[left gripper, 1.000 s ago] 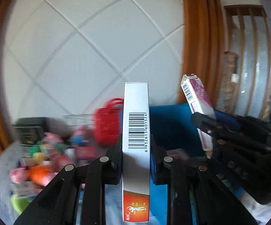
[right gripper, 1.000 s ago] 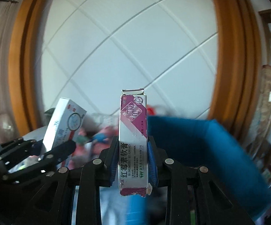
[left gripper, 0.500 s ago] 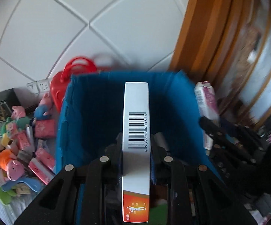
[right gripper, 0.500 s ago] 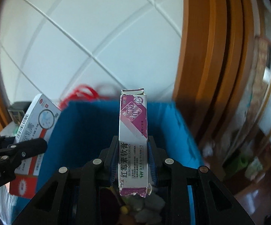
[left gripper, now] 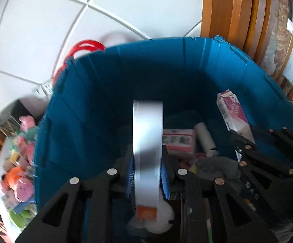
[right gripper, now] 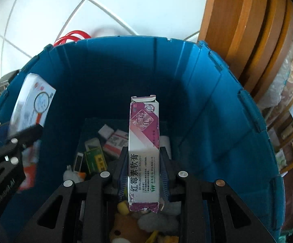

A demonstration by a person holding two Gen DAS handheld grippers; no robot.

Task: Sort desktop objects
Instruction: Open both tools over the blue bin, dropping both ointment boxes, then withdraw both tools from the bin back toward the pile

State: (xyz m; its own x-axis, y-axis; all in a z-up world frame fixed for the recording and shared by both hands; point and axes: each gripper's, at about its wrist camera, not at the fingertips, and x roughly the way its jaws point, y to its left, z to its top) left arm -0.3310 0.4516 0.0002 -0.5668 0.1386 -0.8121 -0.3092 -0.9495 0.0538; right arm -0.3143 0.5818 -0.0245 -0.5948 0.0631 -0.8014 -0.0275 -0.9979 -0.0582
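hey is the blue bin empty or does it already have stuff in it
Not empty. The blue bin already holds several small boxes, including a green box, and plush toys on its floor.

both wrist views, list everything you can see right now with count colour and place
blue bin: one, blue, below both grippers
white box: one, white with orange end, in left gripper
purple box: one, purple and white, in right gripper
small boxes: several, white, red, green, on bin floor
plush toys: a few, brown, white, in bin near edge
red basket: one, red, behind bin
toy pile: many, pink, orange, green, on table left of bin
left gripper: black, shut on white box
right gripper: black, shut on purple box
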